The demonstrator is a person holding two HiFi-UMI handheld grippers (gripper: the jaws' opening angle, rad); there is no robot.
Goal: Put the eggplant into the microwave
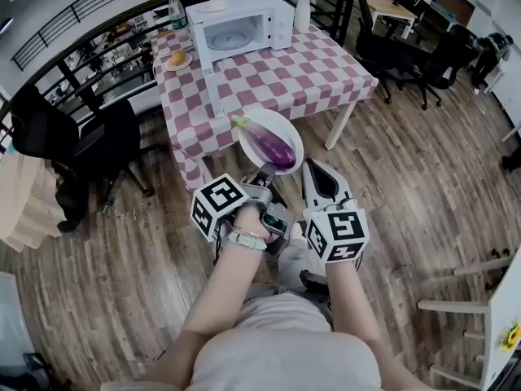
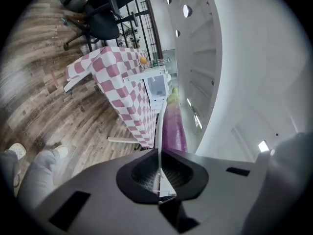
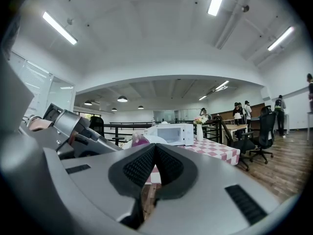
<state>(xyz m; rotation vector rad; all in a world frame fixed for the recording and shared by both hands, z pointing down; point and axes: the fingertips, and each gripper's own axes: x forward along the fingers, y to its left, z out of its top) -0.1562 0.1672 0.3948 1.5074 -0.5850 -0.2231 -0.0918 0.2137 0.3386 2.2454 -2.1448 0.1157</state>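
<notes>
Left gripper point(image 1: 265, 172) pinches tight on the near rim of the white plate point(image 1: 247, 137), with the eggplant point(image 1: 273, 146) lying on it, well short of the table point(image 1: 326, 76). Right gripper point(image 1: 316, 169) is closed on nothing. The microwave point(image 1: 232, 27) stands far off, door apparently open, so the whole loading is left.

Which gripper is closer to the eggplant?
Left. The left gripper grips the rim of the plate the eggplant lies on; the right gripper hangs shut beside the plate, empty.

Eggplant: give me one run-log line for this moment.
eggplant: lying on plate | left gripper: shut on plate rim | right gripper: shut, empty | microwave: on table, not reached
</notes>
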